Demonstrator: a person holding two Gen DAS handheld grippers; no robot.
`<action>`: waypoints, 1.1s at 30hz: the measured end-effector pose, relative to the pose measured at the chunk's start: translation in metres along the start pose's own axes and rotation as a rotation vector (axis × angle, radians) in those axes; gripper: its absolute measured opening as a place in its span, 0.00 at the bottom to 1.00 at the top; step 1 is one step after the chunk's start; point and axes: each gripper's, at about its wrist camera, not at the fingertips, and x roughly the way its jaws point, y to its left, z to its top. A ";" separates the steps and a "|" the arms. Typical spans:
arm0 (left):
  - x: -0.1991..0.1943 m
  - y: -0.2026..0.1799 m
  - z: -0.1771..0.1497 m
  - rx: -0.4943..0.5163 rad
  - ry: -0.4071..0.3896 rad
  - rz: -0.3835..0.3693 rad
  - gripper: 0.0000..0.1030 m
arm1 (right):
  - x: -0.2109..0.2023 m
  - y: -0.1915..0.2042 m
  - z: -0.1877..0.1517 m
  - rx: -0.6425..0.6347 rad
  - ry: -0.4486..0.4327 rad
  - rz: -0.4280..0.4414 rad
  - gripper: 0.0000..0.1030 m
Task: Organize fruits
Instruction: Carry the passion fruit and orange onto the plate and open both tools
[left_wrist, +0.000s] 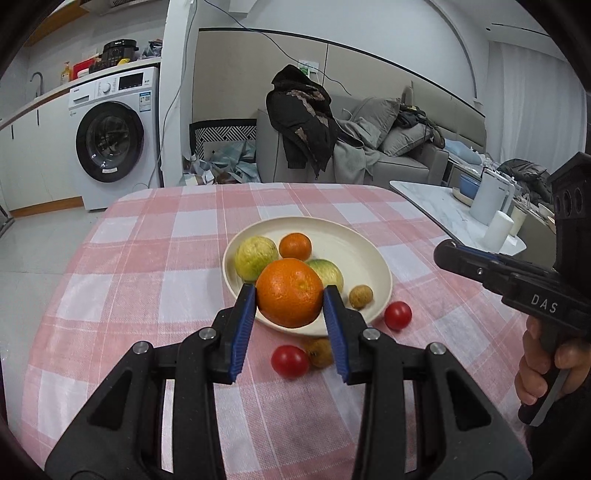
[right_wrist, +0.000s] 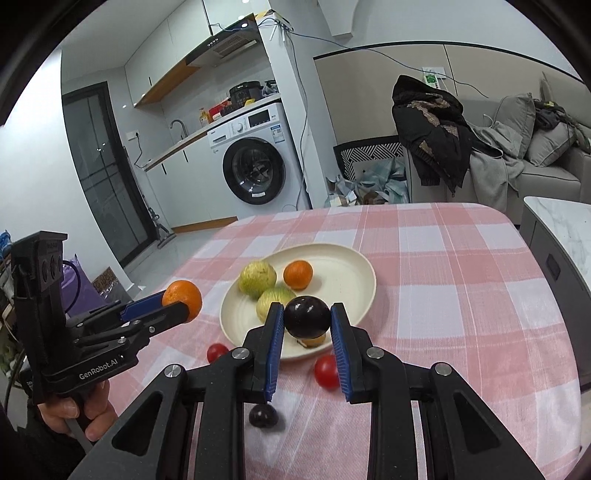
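Nearest the left wrist camera, the left gripper (left_wrist: 290, 295) is clamped on a large orange (left_wrist: 290, 292), its blue pads (left_wrist: 245, 314) pressing the fruit at both sides so that it rides clear of the cloth, seemingly on its way to the plate. In the right wrist view the right gripper (right_wrist: 307, 319) is clamped in the same way on a dark round fruit (right_wrist: 307, 316), probably a plum, gripped across its middle where a round thing is least likely to squirt out. Below and just past the fingers, loose fruit lies on the pink checked tablecloth (left_wrist: 147, 295): two red cherry tomatoes (left_wrist: 290, 361), one close to the left gripper and one just beside the plate's rim, a small brownish fruit (left_wrist: 319, 352) between them, and in the right view another dark fruit (right_wrist: 263, 415) near the table's front edge. These look like what remains to be gathered. Further on, the cream plate (left_wrist: 347, 240) serves as the collecting place: it already holds a yellow-green guava (left_wrist: 255, 256), a small tangerine (left_wrist: 294, 246), a second greenish fruit (left_wrist: 330, 271) and a small tan one (left_wrist: 361, 296) near the rim. Its far half is bare, so both carried fruits should find room there. Beyond the table stand a washing machine (left_wrist: 110, 140) and a grey sofa (left_wrist: 388, 147) draped with a dark jacket.
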 end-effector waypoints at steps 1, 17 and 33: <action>0.002 0.001 0.002 -0.002 -0.004 0.004 0.33 | 0.002 0.000 0.003 0.001 -0.005 -0.002 0.26; 0.053 0.011 0.022 -0.009 -0.015 0.031 0.33 | 0.035 -0.007 0.026 0.063 -0.033 0.017 0.26; 0.092 0.020 0.004 -0.019 0.063 0.019 0.33 | 0.079 -0.024 0.007 0.117 0.084 -0.005 0.26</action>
